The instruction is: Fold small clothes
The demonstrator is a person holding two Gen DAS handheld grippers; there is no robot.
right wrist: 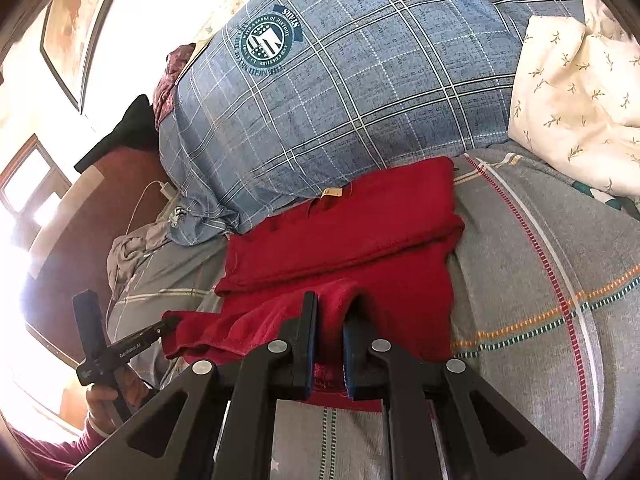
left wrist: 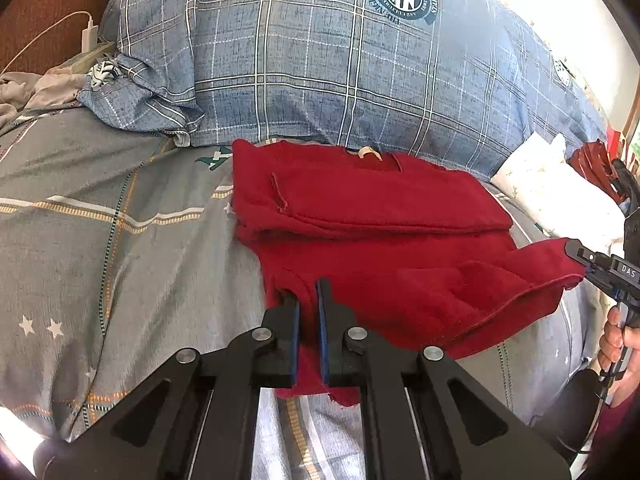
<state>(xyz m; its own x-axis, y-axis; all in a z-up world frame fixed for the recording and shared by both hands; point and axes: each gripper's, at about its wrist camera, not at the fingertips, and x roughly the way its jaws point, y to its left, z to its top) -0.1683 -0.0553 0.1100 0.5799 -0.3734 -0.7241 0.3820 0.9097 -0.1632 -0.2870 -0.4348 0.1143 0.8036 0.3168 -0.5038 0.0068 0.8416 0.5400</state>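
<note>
Pinching the near hem of the red garment [left wrist: 372,236] at centre frame with your left gripper [left wrist: 308,292] and right gripper [right wrist: 332,308], both nipped on cloth, you seem mid-fold, so next carry that hem evenly toward the collar by the blue plaid pillow [left wrist: 340,60].
</note>
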